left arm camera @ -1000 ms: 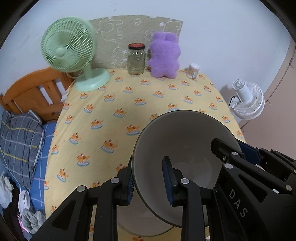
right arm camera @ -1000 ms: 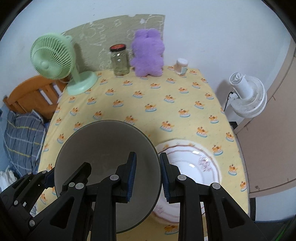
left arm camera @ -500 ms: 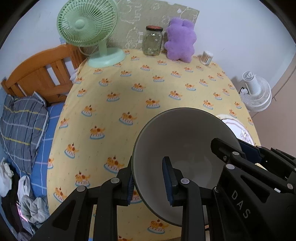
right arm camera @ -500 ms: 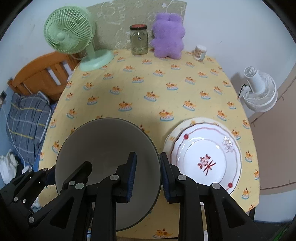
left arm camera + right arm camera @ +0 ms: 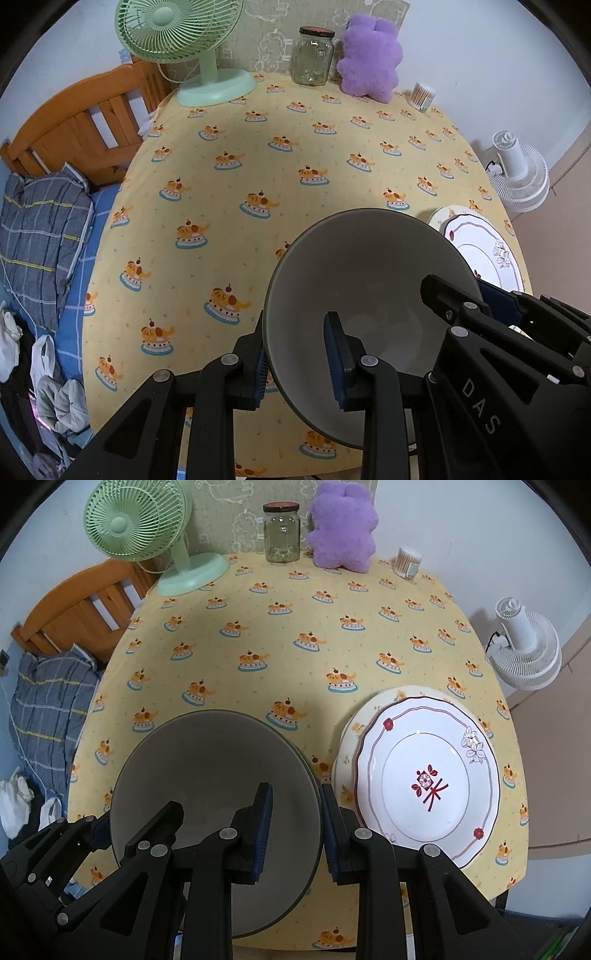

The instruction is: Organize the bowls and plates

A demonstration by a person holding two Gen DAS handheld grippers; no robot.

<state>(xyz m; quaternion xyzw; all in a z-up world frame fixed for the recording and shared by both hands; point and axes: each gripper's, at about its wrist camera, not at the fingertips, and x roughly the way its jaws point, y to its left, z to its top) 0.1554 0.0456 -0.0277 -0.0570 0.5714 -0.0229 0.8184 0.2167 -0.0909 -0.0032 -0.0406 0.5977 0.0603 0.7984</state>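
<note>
Both grippers pinch one wide grey ceramic bowl (image 5: 210,771) above the near part of the table (image 5: 295,602), which wears a yellow cartoon-print cloth. The left gripper (image 5: 299,354) is closed on the rim at the bowl's 9 o'clock, the right gripper (image 5: 295,827) on the rim at its 3 o'clock. At 3 o'clock from the bowl, a white scalloped plate with red flower marks (image 5: 424,775) rests on a cream floral plate (image 5: 351,746).
</note>
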